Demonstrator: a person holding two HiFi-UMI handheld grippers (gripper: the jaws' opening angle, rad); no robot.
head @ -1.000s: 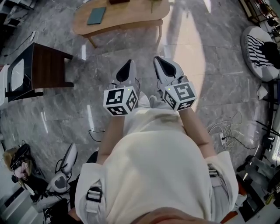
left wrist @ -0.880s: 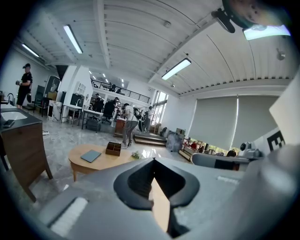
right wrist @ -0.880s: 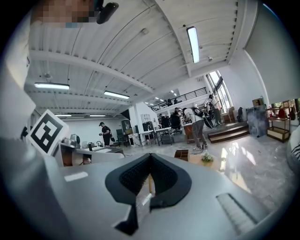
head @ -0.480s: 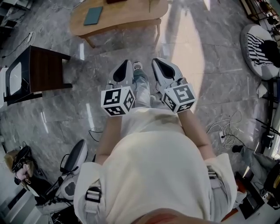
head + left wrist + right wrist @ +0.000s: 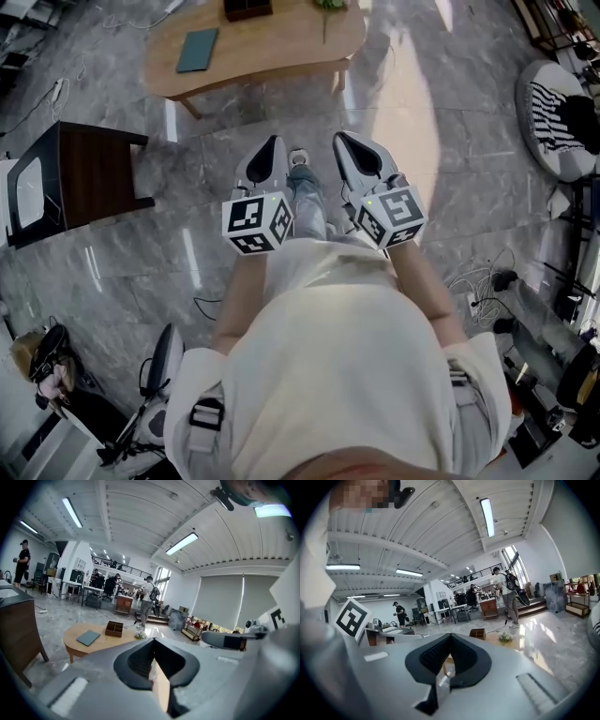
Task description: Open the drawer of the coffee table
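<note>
Coffee table (image 5: 272,52) stands at the far end of the floor (image 5: 450,141), well apart from the person. It is pale wood with an oval top. The drawer can't be seen from here, no front or handle shows; likely it sits under the tabletop edge. A notebook (image 5: 197,50) and a small box (image 5: 248,7) lie on the tabletop. My guess is a rigid wooden drawer, fairly light, that slides straight out. Take it by a knob or the front's lower lip and pull level, or the table may skid on the glossy floor. Left tongs (image 5: 270,148) and right tongs (image 5: 349,145) are both fully closed and hold nothing, side by side, pointing tableward. A dark side table (image 5: 89,159) stands off left.
</note>
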